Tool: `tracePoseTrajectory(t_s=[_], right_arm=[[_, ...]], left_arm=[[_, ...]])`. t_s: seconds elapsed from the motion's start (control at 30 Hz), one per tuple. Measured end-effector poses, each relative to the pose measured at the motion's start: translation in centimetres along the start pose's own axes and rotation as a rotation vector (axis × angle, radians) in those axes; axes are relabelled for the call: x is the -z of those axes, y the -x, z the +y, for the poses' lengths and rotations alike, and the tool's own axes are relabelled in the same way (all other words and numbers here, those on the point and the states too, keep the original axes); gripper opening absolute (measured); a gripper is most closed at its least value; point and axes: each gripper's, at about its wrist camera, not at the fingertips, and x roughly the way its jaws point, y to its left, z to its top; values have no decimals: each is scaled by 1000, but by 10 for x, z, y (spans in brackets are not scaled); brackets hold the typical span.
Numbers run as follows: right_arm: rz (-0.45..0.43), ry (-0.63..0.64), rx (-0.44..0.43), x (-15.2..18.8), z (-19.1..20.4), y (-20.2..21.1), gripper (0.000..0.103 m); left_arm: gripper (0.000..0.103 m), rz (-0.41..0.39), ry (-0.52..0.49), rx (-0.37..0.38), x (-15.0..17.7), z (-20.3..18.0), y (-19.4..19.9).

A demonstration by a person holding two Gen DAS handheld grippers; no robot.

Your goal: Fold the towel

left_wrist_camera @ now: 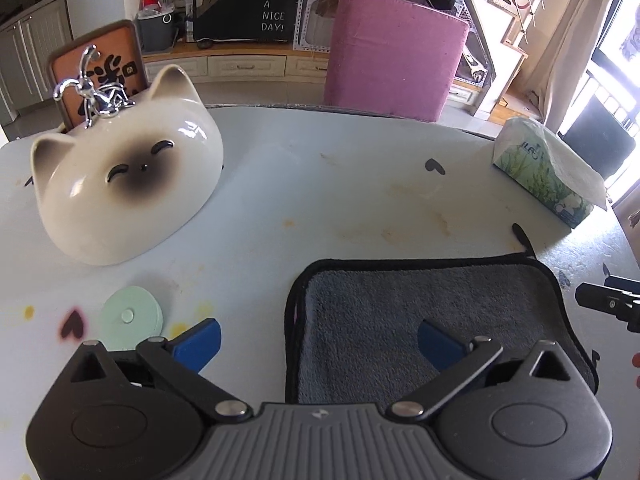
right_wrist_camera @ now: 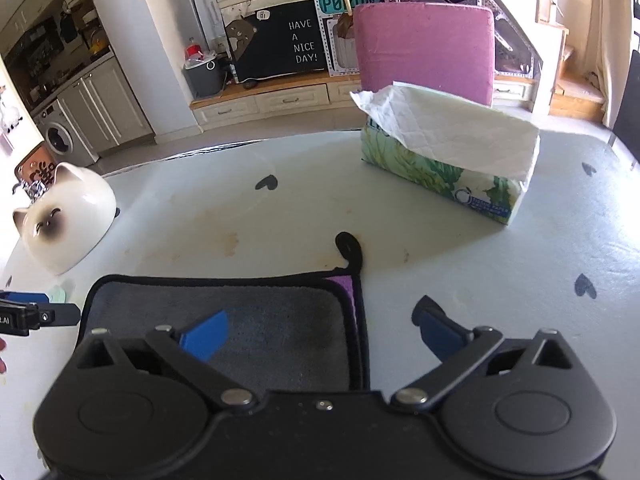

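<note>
A grey towel (left_wrist_camera: 404, 312) with black trim lies folded on the white table, a purple underside showing at its right corner (right_wrist_camera: 344, 286); it also shows in the right wrist view (right_wrist_camera: 248, 312). My left gripper (left_wrist_camera: 318, 340) is open and empty, straddling the towel's left edge, one blue finger (left_wrist_camera: 200, 342) over bare table. My right gripper (right_wrist_camera: 320, 332) is open and empty, straddling the towel's right edge. The right gripper's tip (left_wrist_camera: 608, 304) shows at the left view's right edge.
A white cat-shaped ceramic bowl (left_wrist_camera: 128, 184) sits upside down at the left, a pale green disc (left_wrist_camera: 130, 316) in front of it. A tissue pack (right_wrist_camera: 452, 152) lies at the right. A pink chair (left_wrist_camera: 396, 52) stands behind the table (left_wrist_camera: 320, 184).
</note>
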Motion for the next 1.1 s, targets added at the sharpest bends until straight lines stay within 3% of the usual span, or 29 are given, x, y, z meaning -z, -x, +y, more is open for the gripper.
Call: tracePoseTrajectory(t_s=[0.63, 1.1], right_arm=[[-50, 19, -2, 17, 15, 63, 103], [-101, 14, -5, 47, 18, 136, 103]], left_arm=[[103, -75, -1, -16, 23, -16, 68], [103, -113, -19, -2, 64, -38, 131]])
